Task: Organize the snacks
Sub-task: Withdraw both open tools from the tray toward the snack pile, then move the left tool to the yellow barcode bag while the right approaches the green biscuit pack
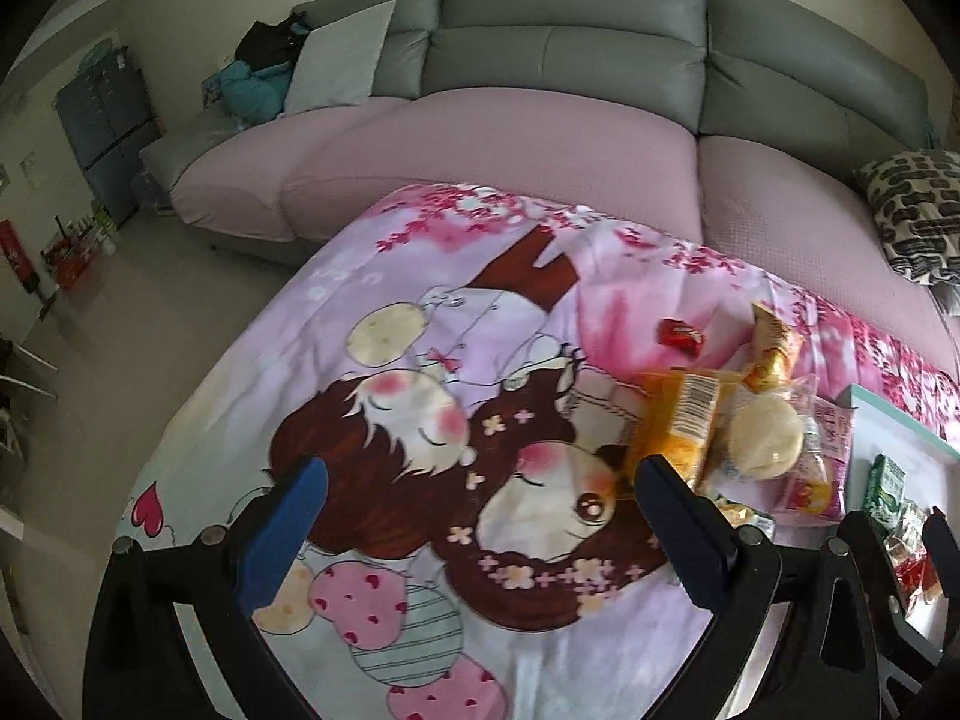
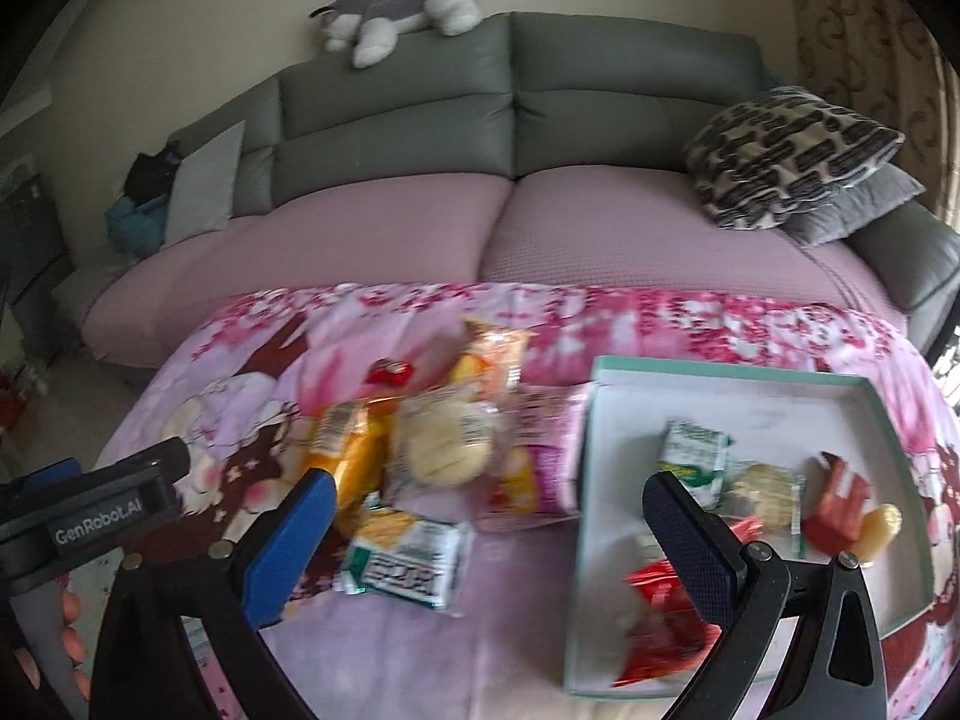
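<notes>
Loose snacks lie on a pink cartoon cloth (image 1: 420, 420): an orange packet (image 2: 348, 456), a round bun in clear wrap (image 2: 447, 444), a pink packet (image 2: 534, 462), a green-and-white cracker packet (image 2: 408, 558), a small red candy (image 2: 390, 373). A pale teal tray (image 2: 888, 420) at the right holds a green packet (image 2: 693, 456), red wrappers (image 2: 660, 618) and other small snacks. My right gripper (image 2: 486, 522) is open and empty above the cloth beside the tray. My left gripper (image 1: 480, 510) is open and empty over the cloth, left of the snack pile (image 1: 720, 420).
A grey sofa with pink seat covers (image 2: 510, 222) stands behind the cloth. Patterned cushions (image 2: 786, 156) lie at its right end and a plush dog (image 2: 402, 15) on its back. Floor and furniture (image 1: 102, 108) are to the left.
</notes>
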The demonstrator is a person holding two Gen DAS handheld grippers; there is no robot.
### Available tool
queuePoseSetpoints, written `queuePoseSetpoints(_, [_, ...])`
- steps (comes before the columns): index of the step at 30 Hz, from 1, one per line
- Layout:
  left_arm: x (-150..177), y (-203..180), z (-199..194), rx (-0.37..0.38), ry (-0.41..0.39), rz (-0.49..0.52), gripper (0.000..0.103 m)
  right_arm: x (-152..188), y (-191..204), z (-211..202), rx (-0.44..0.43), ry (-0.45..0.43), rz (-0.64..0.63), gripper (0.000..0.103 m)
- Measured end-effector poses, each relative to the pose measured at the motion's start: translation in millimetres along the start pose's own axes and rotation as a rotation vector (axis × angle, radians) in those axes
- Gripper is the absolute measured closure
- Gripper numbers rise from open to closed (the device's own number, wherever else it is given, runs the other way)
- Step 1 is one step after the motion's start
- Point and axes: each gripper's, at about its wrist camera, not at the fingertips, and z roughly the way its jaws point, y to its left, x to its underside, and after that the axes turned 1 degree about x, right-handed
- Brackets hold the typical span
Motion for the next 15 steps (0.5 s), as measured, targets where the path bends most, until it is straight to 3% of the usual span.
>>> queuePoseSetpoints(15, [3,11,14,0.023,0.031,-0.021,0.001,14,22,31,-0.058,0.088,-0.009,0.0])
